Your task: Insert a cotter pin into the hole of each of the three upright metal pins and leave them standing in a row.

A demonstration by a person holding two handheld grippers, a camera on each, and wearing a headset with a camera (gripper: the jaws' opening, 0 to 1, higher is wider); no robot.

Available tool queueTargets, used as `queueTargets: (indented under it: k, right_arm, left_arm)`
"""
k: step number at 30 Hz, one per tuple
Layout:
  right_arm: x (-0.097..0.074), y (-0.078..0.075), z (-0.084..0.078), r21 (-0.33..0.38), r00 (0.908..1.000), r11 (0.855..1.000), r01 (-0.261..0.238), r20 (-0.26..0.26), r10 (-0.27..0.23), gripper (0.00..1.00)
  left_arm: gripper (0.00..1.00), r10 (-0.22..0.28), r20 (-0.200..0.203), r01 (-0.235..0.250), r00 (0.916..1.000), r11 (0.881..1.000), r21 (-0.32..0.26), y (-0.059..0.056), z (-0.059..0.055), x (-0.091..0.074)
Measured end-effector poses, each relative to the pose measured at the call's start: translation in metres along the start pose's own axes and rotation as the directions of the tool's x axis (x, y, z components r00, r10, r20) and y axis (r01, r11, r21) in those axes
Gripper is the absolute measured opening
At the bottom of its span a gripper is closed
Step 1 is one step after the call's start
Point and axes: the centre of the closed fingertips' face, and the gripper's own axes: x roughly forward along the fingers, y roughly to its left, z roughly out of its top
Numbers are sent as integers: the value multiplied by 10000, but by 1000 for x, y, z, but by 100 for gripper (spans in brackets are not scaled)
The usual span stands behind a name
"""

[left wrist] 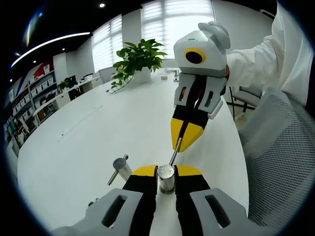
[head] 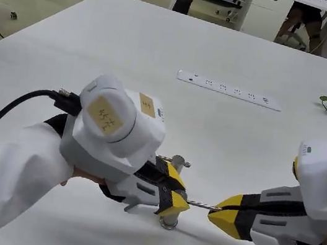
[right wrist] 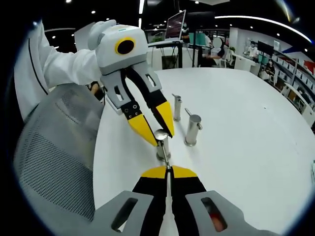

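Clamping one upright metal pin (left wrist: pixel 166 179) on the worktop (head: pixel 163 47), the left tongs (left wrist: pixel 166 171) steady it; the right tongs (right wrist: pixel 168 169), pinching a cotter pin (head: pixel 203 205), aim it level, lengthwise, at that pin's top.

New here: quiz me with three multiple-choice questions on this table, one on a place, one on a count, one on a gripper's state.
1. Where is the power strip? A) on the table, beyond the grippers B) on the floor C) in a gripper
2. How many metal pins stand there? A) one B) three C) five
3. The right gripper is: A) open B) shut on a cotter pin C) shut on a leaf
Answers: 1A, it lies past both grippers. 2B, the right gripper view shows three. 3B, its jaws pinch the cotter pin.
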Motion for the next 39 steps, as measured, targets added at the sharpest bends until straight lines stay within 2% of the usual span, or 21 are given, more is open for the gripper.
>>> queueTargets:
  k: [6,21,26,33,39]
  right_arm:
    - [4,-3,-2,187,9999,9998,120,-69,-118,0]
    - [2,-5,2,-211,9999,9997,129,-76,-130,0]
    - [4,-7,0,65,9999,9999,102,-18,-102,0]
    - [8,3,-1,98,9998,9998,-191,24,191,0]
    - [14,4,3,79,9997,9997,-234,-6,234,0]
  left_arm:
    - [10,-16,-14,16,10000,10000,3,1,-1,-1]
    - [10,104,16,-104,9999,9999,76,3,-2,-1]
    - [10,81,76,-81,9999,10000,16,3,-2,-1]
    - [10,59,70,-59,10000,10000,38,2,-2,-1]
    - [10,53,39,-53,10000,10000,51,1,-2,-1]
